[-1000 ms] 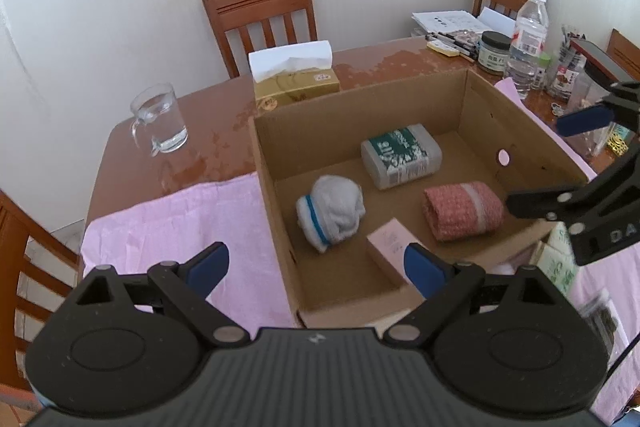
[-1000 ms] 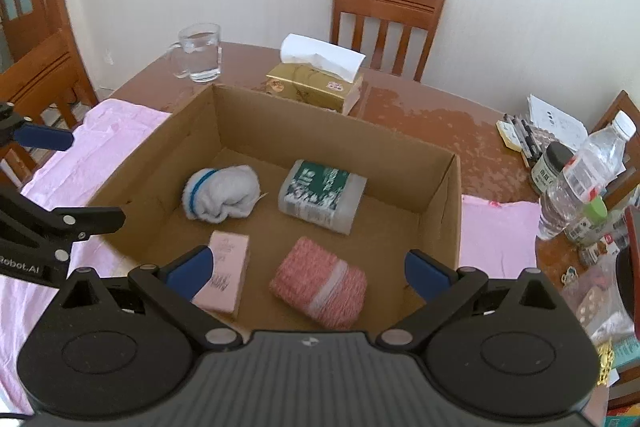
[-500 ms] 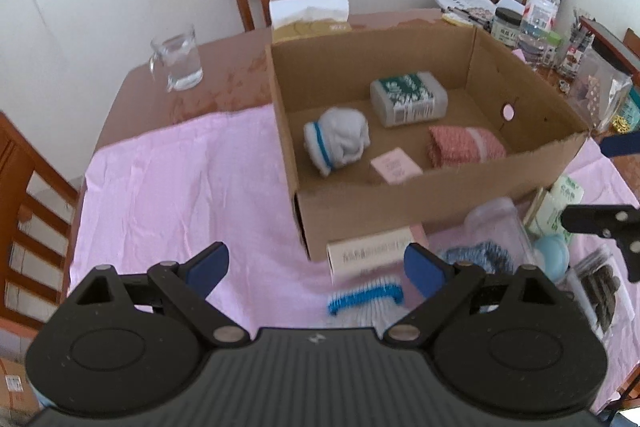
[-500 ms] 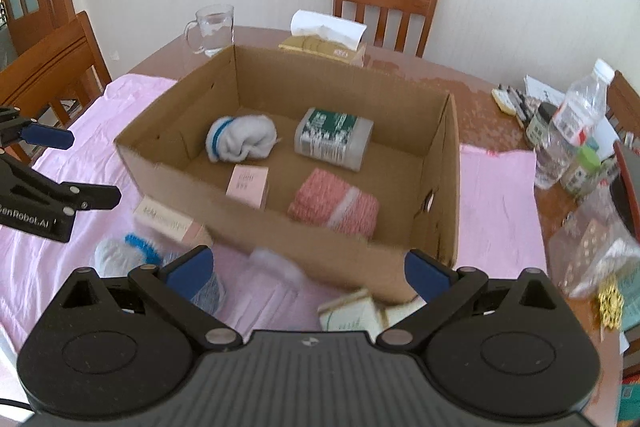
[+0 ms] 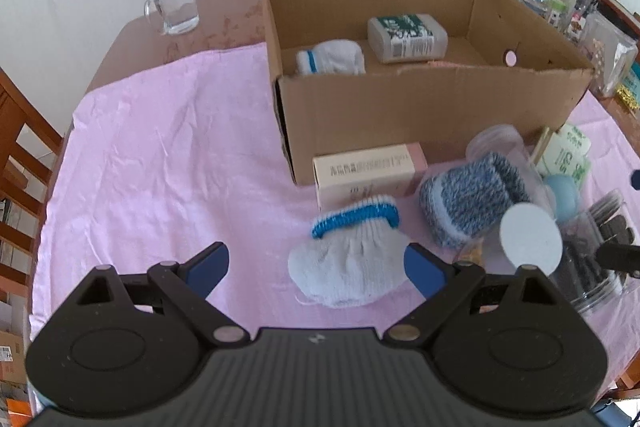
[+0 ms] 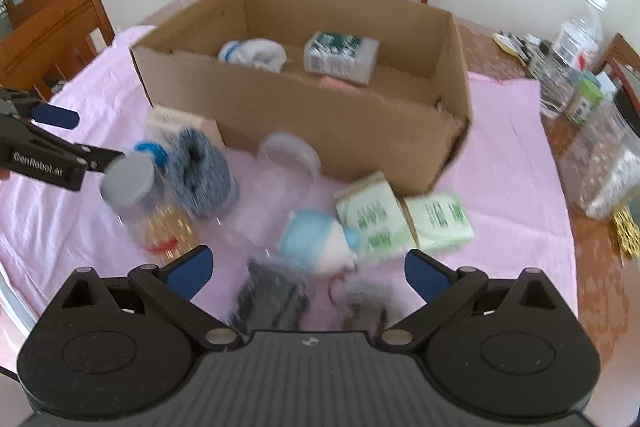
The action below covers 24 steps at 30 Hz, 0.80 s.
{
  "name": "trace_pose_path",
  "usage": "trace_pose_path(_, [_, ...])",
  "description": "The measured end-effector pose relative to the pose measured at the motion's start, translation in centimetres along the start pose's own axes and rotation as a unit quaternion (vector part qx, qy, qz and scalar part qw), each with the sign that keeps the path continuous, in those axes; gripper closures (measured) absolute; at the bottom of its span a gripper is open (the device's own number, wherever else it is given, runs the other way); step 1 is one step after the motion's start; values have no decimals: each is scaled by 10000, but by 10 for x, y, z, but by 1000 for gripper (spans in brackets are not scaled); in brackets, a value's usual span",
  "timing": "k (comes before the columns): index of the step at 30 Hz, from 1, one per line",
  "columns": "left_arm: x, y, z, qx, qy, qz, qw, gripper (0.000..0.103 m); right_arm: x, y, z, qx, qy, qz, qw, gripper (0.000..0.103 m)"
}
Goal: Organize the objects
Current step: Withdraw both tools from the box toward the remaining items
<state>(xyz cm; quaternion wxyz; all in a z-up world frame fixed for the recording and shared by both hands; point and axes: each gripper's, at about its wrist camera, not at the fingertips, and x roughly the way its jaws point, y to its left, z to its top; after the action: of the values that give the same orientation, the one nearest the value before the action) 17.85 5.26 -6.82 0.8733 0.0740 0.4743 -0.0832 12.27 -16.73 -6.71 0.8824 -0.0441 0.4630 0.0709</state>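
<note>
A cardboard box (image 5: 420,107) is seen across the upper middle of both views on a pink cloth (image 5: 160,155), and three things can be counted inside it: one white rolled glove (image 5: 332,58), one grey-green packet (image 5: 406,37) and a sliver of something pink behind the near wall. Before the box, in the lower centre, the things not yet sorted are spread: one pink carton (image 5: 368,173), one blue-grey knit roll (image 5: 472,203), two green packs (image 6: 404,217), at least two clear jars, and one white glove with a blue cuff (image 5: 352,259). The left gripper (image 5: 316,265) is held released, the cuffed glove lying between its fingers but not pinched. The right gripper (image 6: 306,269) is likewise spread over blurred dark items that perhaps include a jar. It is judged that the soft glove could be half-caught and dropped short of the box, and the crowded jars could be knocked over.
</note>
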Motion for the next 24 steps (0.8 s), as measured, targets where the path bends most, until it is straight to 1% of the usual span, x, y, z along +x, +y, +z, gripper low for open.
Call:
trace_pose_path(10, [10, -4, -12, -63, 94, 54, 9999, 9, -16, -24, -45, 551, 172, -452, 9973, 0])
trace_pose_path(15, [17, -8, -14, -27, 205, 32, 9998, 9, -12, -32, -62, 734, 366, -660, 9944, 0])
trace_pose_path(21, [23, -10, -18, -73, 326, 17, 9994, 9, -3, -39, -75, 984, 503, -613, 9920, 0])
trace_pose_path(24, [27, -10, -21, 4, 426, 173, 9989, 9, 0, -44, -80, 1001, 589, -728, 9906, 0])
